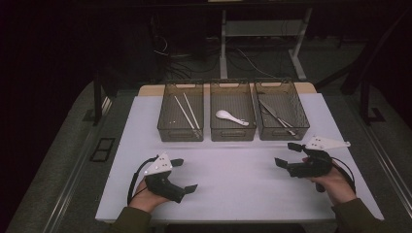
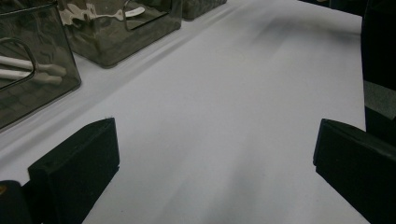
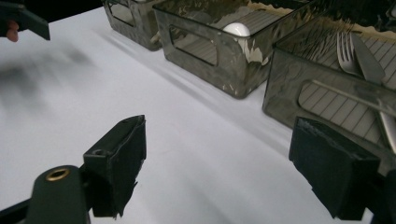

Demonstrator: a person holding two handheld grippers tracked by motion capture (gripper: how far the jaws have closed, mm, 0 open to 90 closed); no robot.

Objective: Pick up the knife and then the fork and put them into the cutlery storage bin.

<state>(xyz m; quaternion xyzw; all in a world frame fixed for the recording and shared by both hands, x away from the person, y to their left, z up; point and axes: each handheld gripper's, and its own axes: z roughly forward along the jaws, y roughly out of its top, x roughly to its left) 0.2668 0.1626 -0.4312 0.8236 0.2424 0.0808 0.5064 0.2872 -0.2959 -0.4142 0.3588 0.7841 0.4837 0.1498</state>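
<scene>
In the left gripper view the chopsticks [image 2: 32, 72] are cut off by the left edge, and the spoon [image 2: 112, 14] by the top. In the right gripper view the spoon [image 3: 237, 29] shows just a white bulge above its bin's [image 3: 219, 51] wall; the fork [image 3: 344, 52] and knife [image 3: 369, 58] run off right. The far floor cables [image 1: 194, 58] are too dark to trace.

A white-topped table [image 1: 233, 179] carries three smoky clear bins in a row along its far edge: left bin [image 1: 180, 112], middle bin [image 1: 232, 112], right bin [image 1: 282, 111], standing close together.
</scene>
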